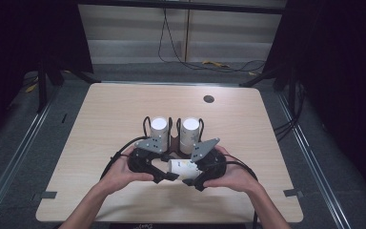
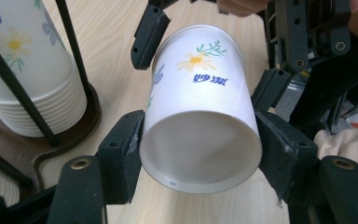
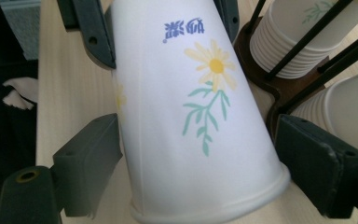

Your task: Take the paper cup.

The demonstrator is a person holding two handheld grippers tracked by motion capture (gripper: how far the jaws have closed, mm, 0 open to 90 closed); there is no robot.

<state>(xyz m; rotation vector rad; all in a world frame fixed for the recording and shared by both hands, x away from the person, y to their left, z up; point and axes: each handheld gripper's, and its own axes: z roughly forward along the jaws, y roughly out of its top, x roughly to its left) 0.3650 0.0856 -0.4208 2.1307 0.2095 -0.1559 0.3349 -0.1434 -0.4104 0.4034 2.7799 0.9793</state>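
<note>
Reaches in with both forearms, left hand [image 1: 119,174] and right hand [image 1: 236,176] drawn close, jaws pointing toward each other. Clamps the black two-jaw left gripper [image 2: 200,149] on the base end of a white daisy-printed paper cup [image 2: 200,93], pads pressed to either side. Closes the black two-jaw right gripper [image 3: 198,144] about the rim end, cup lying between its fingertips.

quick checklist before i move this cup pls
1. Left tongs gripping the paper cup: ok, pads press both sides at its base end.
2. Right tongs gripping it: cannot tell, jaws flank the rim end but contact is unclear.
3. Cup undented: ok.
4. Cup lying sideways between the tongs: ok.
5. Stacked cups upright in the rack: ok.
</note>
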